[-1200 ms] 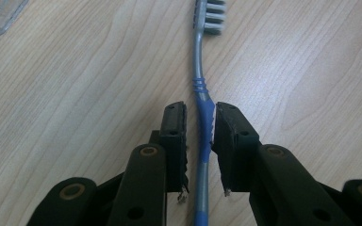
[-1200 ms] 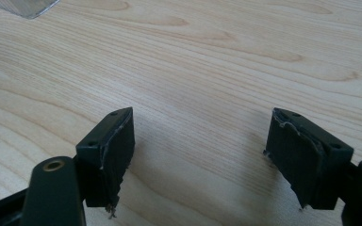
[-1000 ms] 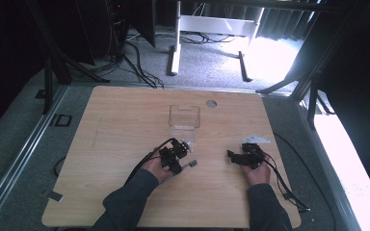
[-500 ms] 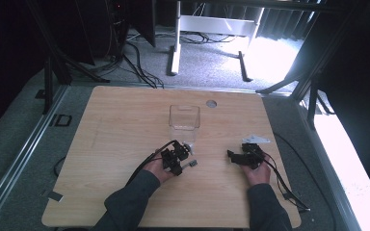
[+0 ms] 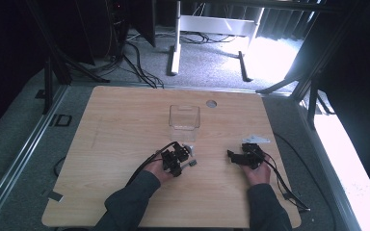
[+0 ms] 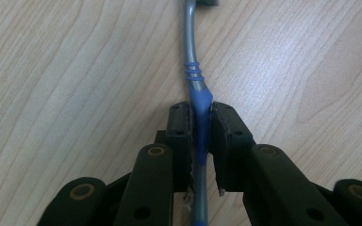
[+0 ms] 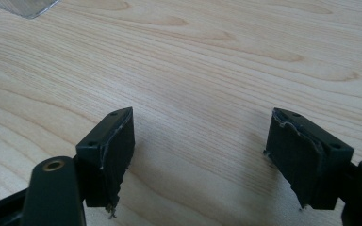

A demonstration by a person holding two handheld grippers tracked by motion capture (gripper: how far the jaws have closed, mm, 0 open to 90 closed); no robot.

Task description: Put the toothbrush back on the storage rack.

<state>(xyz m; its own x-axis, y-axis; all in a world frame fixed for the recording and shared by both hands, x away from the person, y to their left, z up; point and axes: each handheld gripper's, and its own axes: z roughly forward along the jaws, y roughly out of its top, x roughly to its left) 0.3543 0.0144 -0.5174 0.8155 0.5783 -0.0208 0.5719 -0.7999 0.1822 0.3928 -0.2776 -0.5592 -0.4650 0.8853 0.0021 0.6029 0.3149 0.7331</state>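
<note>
Left gripper point(image 6: 199, 129) clamps a blue-grey, unlabelled tool handle point(image 6: 194, 80); right gripper point(image 7: 200, 157) gapes.

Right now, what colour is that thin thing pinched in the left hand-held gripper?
Blue grip on a grey stem, clearest in the left gripper view.

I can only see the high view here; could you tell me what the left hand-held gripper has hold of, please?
Observer: The left hand-held gripper is shut on a thin grey tool handle with a blue grip section; the jaws pinch the blue part.
Operator: Thank you. Is the handle lifted or lying down?
Observer: It appears to lie along the wooden table, running straight out ahead of the jaws, with its far end cut off at the frame edge.
Operator: And is the right hand-held gripper carrying anything?
Observer: No. The right hand-held gripper is open, with bare table between its jaws and a corner of the clear plastic container at the frame's top left.
</note>
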